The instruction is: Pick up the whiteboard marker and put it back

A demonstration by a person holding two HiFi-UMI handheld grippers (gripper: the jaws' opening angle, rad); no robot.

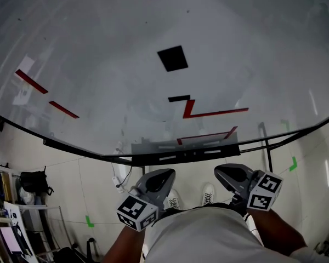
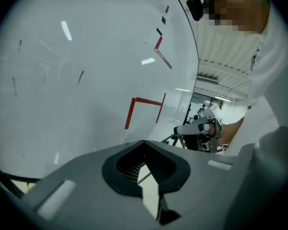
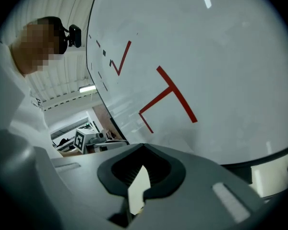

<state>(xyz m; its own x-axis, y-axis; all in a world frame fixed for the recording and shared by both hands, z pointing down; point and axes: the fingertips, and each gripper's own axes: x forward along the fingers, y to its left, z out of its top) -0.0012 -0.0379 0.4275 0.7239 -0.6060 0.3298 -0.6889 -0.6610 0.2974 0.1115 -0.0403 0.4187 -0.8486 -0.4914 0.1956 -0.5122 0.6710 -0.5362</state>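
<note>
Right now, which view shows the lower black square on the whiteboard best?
Head view: the black square faces the camera, large and whole. Both gripper views look along the board, showing only tiny slanted dark specks there.

Lab or workshop hall: taped whiteboard (image 1: pixel 98 64), green floor marks (image 1: pixel 293 164), corrugated ceiling (image 2: pixel 221 51)

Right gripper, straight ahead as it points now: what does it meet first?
The right gripper would most likely meet the whiteboard first, near the red T mark. Nothing shows in between, though depth is unclear.
</note>
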